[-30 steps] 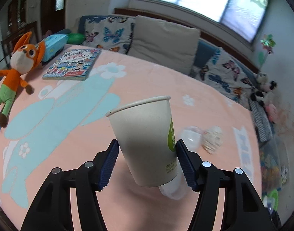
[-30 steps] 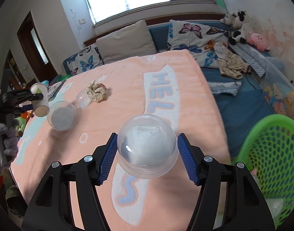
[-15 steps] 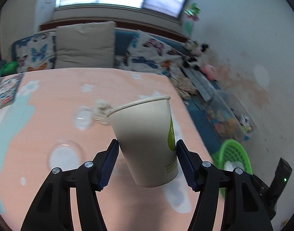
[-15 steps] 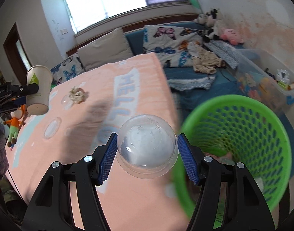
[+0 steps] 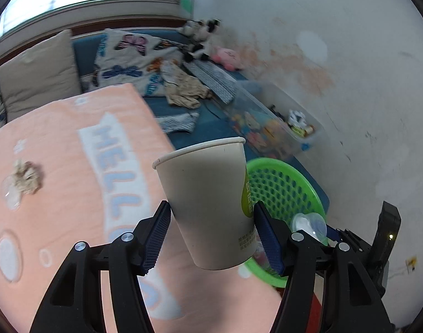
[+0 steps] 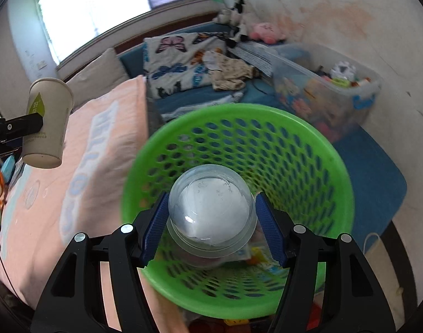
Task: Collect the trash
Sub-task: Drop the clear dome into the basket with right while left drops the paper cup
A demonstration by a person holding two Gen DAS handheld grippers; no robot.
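Observation:
My left gripper (image 5: 213,236) is shut on a white paper cup (image 5: 208,205) with a green label, held over the pink blanket's right edge; the cup also shows in the right wrist view (image 6: 46,126). My right gripper (image 6: 210,223) is shut on a clear plastic dome lid (image 6: 210,211), held over the mouth of the green mesh basket (image 6: 308,166). The basket shows behind the cup in the left wrist view (image 5: 283,186), with the dome lid (image 5: 308,223) above its rim. A crumpled paper wad (image 5: 25,177) and a clear lid (image 5: 6,254) lie on the blanket.
The pink blanket (image 5: 73,166) with "HELLO" covers the bed. A clear storage box of toys (image 6: 328,94) stands against the stained wall behind the basket. Pillows (image 5: 122,58), clothes and plush toys (image 6: 267,32) lie at the back. Wrappers lie in the basket's bottom.
Both grippers have swung right, off the bed toward the basket. The dome lid now hangs over the basket's mouth, and the cup has come near the blanket's edge.

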